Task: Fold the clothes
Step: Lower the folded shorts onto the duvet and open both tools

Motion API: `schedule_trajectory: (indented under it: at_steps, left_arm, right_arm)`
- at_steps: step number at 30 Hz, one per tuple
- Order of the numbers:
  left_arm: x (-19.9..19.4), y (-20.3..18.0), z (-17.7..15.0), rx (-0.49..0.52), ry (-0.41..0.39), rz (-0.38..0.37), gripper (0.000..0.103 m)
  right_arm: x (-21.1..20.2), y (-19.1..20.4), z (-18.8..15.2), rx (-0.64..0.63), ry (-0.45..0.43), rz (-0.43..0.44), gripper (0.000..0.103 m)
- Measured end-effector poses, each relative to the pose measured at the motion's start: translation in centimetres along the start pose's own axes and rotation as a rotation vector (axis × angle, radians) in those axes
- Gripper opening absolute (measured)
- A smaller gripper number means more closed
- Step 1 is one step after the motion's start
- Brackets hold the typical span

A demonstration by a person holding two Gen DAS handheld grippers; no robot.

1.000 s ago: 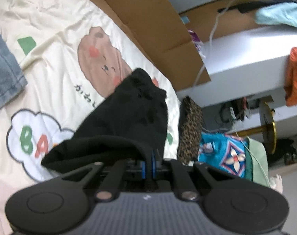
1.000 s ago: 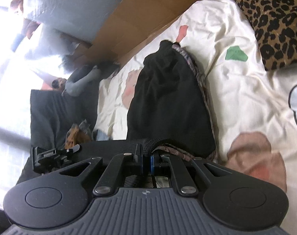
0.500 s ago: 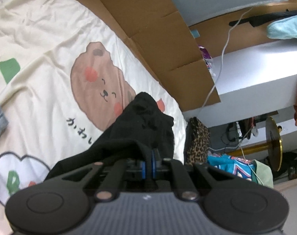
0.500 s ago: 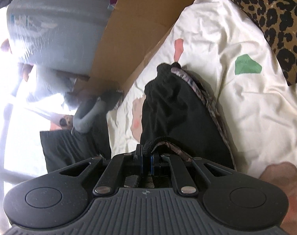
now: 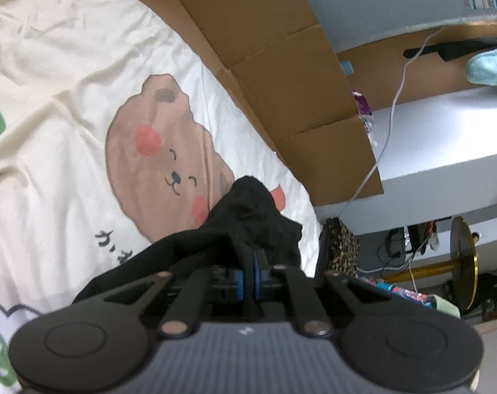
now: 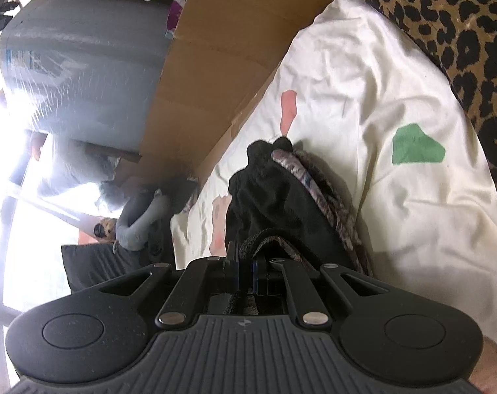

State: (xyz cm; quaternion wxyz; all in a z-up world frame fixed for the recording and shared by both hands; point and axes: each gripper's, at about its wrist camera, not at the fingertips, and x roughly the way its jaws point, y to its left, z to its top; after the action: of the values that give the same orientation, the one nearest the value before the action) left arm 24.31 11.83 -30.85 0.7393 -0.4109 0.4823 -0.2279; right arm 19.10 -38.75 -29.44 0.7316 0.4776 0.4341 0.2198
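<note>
Mid-fold: left gripper (image 5: 248, 274) and right gripper (image 6: 246, 271) each pinch an edge of the bunched black fabric garment (image 6: 274, 203), draped over the cream cartoon-print bedsheet (image 5: 68, 105); flattening and final folds remain.

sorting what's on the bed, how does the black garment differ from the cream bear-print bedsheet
The black garment is plain dark fabric with a patterned edge in the right wrist view; the cream bear-print bedsheet is pale with cartoon prints. The garment is bunched and pinched by the left gripper and right gripper; the bedsheet lies spread beneath it. Both are soft, wrinkled cloth.
</note>
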Motion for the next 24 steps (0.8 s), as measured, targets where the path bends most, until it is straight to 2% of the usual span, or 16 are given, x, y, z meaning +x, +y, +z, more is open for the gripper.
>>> schedule_trajectory:
  at_steps: [9,19,20,22,23,24]
  left_arm:
    - [2.5,0.5,1.8,-0.029,-0.007,-0.007,0.006]
    - [4.2,4.0,2.2,-0.111,-0.024,0.02,0.006]
    - [4.4,4.1,2.3,-0.112,-0.019,0.008,0.006]
    - [4.7,4.1,2.5,-0.122,0.008,-0.028,0.015]
    - [4.9,4.0,2.6,-0.132,0.028,-0.039,0.029]
    - [5.1,3.9,2.7,-0.136,0.045,-0.05,0.038]
  right_arm:
    - [1.9,-1.2,1.7,0.039,-0.037,-0.01,0.006]
    - [3.9,-3.1,2.8,0.058,-0.042,-0.058,0.006]
    - [4.0,-3.3,2.9,0.061,-0.038,-0.058,0.009]
    - [4.3,-3.6,3.1,0.066,-0.03,-0.056,0.011]
    - [4.2,-3.4,3.1,0.063,-0.027,-0.042,0.026]
    - [4.2,-3.2,3.1,0.06,-0.024,-0.028,0.049]
